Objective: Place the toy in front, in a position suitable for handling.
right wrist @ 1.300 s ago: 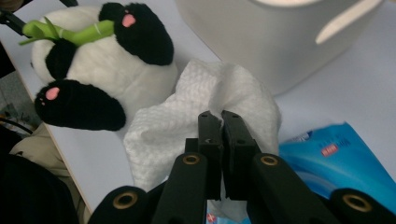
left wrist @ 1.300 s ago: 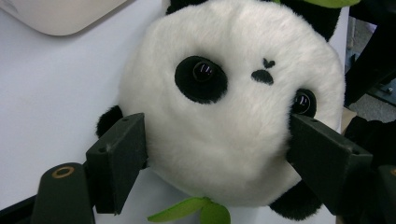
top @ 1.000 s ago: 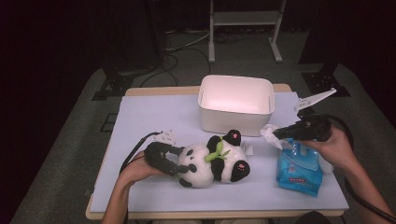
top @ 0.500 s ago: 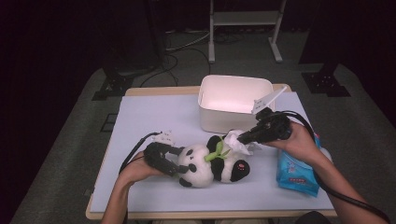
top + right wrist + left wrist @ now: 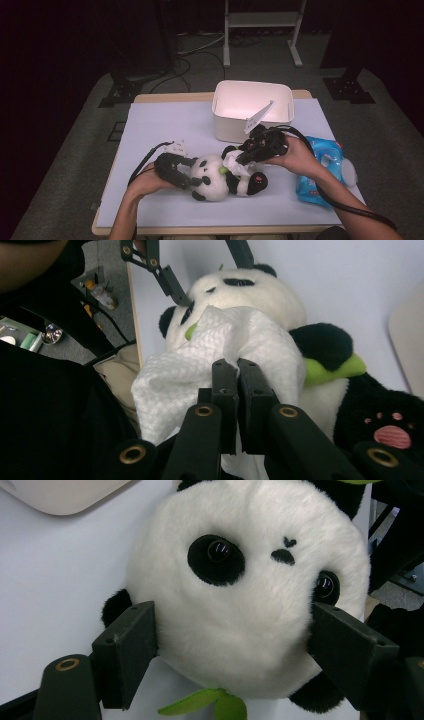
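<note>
Right gripper (image 5: 243, 159) has moved from over the blue wipe pack (image 5: 320, 172) to the panda (image 5: 225, 177) on the counter (image 5: 165, 125), jaws clamped on a white wipe (image 5: 220, 360) touching its chest. Left gripper (image 5: 235, 645) unchanged, gripping the panda's head.

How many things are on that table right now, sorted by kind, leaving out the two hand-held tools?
Plush panda: 1
White wipe, held against the panda: 1
White bin: 1
Blue packet, likely wipes: 1
Total: 4
</note>
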The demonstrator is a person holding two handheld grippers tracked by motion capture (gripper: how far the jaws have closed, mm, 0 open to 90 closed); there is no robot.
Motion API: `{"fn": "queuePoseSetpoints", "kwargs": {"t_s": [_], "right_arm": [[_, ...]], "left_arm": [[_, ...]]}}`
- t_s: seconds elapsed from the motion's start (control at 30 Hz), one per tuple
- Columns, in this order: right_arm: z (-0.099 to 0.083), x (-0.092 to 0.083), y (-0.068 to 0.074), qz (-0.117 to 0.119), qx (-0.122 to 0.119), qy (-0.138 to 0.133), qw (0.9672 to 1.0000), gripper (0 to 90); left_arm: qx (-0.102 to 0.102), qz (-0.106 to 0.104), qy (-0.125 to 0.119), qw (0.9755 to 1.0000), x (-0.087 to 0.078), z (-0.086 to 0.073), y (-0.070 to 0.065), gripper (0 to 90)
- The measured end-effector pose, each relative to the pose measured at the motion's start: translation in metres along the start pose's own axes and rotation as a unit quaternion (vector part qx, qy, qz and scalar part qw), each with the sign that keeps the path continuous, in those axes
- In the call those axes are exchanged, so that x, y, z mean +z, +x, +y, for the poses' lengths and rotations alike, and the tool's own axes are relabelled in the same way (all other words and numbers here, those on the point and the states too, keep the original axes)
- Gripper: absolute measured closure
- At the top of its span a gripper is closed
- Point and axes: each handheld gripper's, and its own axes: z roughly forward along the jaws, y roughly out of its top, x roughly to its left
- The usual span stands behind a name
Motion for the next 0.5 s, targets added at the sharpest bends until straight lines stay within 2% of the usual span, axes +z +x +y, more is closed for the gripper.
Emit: {"fn": "queuePoseSetpoints", "kwargs": {"t_s": [0.13, 0.37, 0.43, 0.5], "right_arm": [[-0.006, 0.008, -0.004, 0.005, 0.008, 0.009, 0.9999, 86.6], [-0.016, 0.011, -0.004, 0.009, 0.020, 0.019, 0.9996, 85.4], [-0.017, 0.011, -0.003, 0.003, 0.013, 0.019, 0.9997, 83.5], [-0.017, 0.008, -0.001, -0.003, 0.009, 0.016, 0.9998, 75.9]], "left_arm": [[0.000, -0.001, 0.000, 1.0000, 0.000, 0.000, 0.000, 20.3], [0.000, -0.001, 0.000, 1.0000, 0.001, 0.000, 0.000, 20.2], [-0.001, -0.001, 0.001, 1.0000, 0.001, 0.000, 0.000, 20.1], [-0.001, -0.002, 0.001, 1.0000, 0.001, 0.000, 0.000, 20.1]]}}
